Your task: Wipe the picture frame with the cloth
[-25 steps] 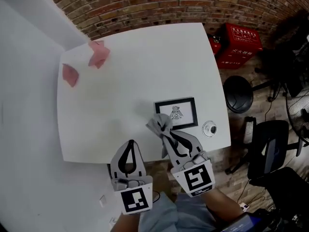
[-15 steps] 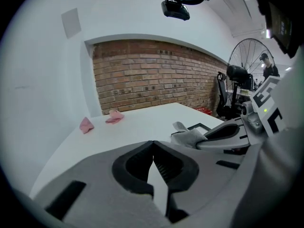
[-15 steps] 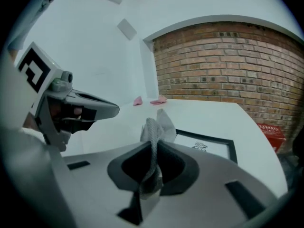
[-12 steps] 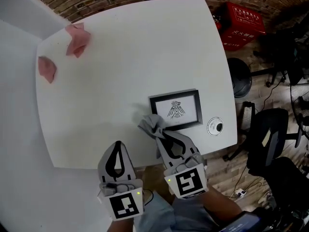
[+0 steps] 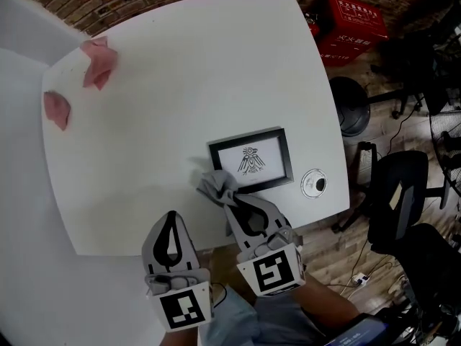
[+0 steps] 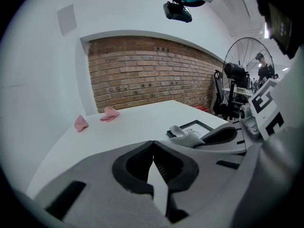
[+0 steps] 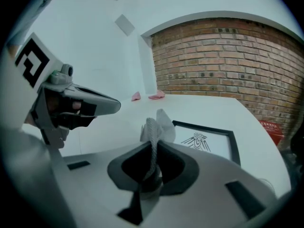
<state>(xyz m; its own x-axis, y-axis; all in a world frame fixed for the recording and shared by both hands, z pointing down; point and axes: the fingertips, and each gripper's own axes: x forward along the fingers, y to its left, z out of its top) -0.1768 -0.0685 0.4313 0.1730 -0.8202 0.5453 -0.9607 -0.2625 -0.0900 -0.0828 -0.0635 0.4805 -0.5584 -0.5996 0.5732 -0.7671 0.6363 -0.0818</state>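
A black picture frame (image 5: 251,159) with a bird drawing lies flat on the white table (image 5: 180,71), near its front right. My right gripper (image 5: 229,199) is shut on a grey cloth (image 5: 216,184), which bunches just off the frame's front left corner. In the right gripper view the cloth (image 7: 156,127) stands up between the jaws, left of the frame (image 7: 205,139). My left gripper (image 5: 171,231) hangs over the table's front edge, shut with nothing in it; its own view shows the jaws (image 6: 153,144) meeting.
Two pink cloths (image 5: 98,60) (image 5: 57,109) lie at the table's far left. A small round white object (image 5: 314,183) sits right of the frame. Red crates (image 5: 353,24), a black stool (image 5: 351,103) and office chairs (image 5: 392,204) stand on the floor to the right.
The head camera has shifted, so the table sits differently in view. My right gripper still holds the cloth at the frame's front left corner; the left gripper stays low by the table edge.
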